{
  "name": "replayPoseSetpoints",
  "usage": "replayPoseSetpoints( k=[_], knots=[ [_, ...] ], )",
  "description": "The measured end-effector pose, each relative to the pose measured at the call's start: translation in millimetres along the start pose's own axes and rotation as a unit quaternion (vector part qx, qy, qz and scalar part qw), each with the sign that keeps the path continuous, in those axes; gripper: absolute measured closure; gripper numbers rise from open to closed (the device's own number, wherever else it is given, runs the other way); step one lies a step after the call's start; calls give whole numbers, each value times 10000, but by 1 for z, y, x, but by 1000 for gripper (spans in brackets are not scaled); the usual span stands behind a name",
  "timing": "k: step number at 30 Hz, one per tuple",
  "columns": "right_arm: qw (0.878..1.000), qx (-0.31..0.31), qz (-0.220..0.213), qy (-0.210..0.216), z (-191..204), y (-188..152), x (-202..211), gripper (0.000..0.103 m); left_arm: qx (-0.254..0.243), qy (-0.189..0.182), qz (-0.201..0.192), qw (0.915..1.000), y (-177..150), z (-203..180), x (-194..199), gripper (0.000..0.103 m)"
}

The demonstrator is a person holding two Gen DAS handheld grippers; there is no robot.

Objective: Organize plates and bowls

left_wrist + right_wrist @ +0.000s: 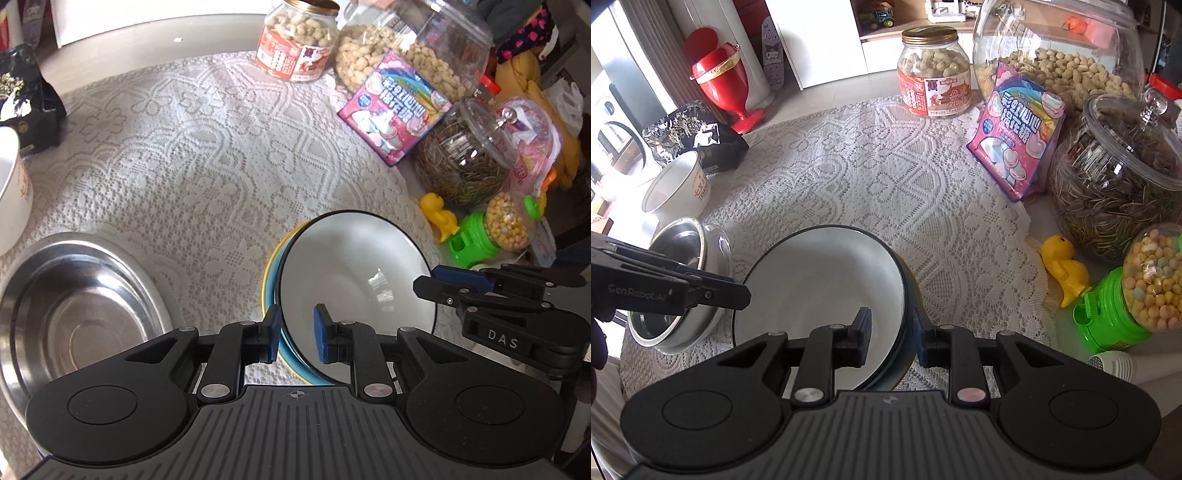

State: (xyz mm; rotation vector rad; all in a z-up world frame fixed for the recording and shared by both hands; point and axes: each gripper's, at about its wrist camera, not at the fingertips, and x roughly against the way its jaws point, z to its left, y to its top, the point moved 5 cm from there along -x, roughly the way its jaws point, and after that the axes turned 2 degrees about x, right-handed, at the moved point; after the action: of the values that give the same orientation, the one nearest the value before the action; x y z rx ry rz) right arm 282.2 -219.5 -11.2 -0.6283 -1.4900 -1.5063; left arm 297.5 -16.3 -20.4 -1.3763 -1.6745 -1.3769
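A white bowl with a black rim [354, 266] [820, 280] sits tilted in a blue dish with a yellow edge [271, 273] [911, 284] on the lace cloth. My left gripper [297, 332] [744, 295] straddles the bowl's near-left rim. One pad is outside and the other stands clear inside, so it is open. My right gripper [892, 332] [421, 284] is shut on the bowl's rim at the opposite side. A steel bowl [81, 306] [683, 254] lies to the left. Further left stands a tall white bowl with orange print [11, 192] [679, 188].
Snack jars [934, 74] [299, 40], a pink sweets bag [1019, 136] [395, 110], a seed jar [1115, 177], a yellow duck [1067, 273] and a green candy dispenser [1115, 314] crowd the right. A black tea bag [698, 140] lies far left.
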Motion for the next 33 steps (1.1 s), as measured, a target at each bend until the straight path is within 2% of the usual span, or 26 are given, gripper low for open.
replayPoseSetpoints(
  k=[4, 6, 8, 10, 15, 18, 19, 21, 22, 23, 25, 27, 31, 33],
  knots=[
    [9997, 131, -153, -154, 15, 13, 7, 76, 26, -54, -661, 9978, -5, 23, 32, 82],
    [9991, 243, -302, -150, 30, 25, 12, 69, 101, 4, -1061, 9943, -3, 43, 52, 82],
    [9982, 409, -416, -162, 51, 40, 12, 49, 273, 29, -1454, 9890, 2, 69, 74, 82],
    [9973, 578, -448, -117, 74, 55, 8, 45, 484, 72, -1816, 9822, 5, 100, 91, 82],
    [9972, 561, -159, 477, 131, 96, -26, 45, 1453, 731, -2569, 9526, 27, 205, 125, 82],
    [9964, 778, -156, 289, 168, 117, -53, 45, 2376, 964, -2911, 9217, 36, 275, 125, 82],
    [9956, 899, -162, 226, 180, 123, -62, 45, 2572, 964, -2894, 9170, 34, 290, 122, 82],
    [9938, 1055, -218, 284, 203, 132, -76, 43, 2701, 985, -2731, 9180, 33, 304, 116, 82],
    [9934, 1065, -246, 345, 214, 138, -83, 40, 2704, 1002, -2772, 9165, 30, 311, 119, 82],
    [9939, 993, -265, 402, 224, 144, -90, 39, 2732, 1083, -2877, 9115, 31, 314, 121, 82],
    [9947, 733, -198, 686, 245, 160, -108, 39, 2633, 1388, -3107, 9027, 30, 319, 125, 82],
    [9922, 613, -34, 1087, 263, 171, -126, 39, 2583, 1619, -3102, 9005, 34, 325, 122, 82],
    [9932, 555, -13, 1028, 287, 184, -160, 40, 2843, 1446, -2882, 9029, 36, 341, 106, 82],
    [9934, 543, 134, 1001, 294, 183, -179, 44, 2985, 1230, -2827, 9032, 37, 344, 100, 82]
  ],
)
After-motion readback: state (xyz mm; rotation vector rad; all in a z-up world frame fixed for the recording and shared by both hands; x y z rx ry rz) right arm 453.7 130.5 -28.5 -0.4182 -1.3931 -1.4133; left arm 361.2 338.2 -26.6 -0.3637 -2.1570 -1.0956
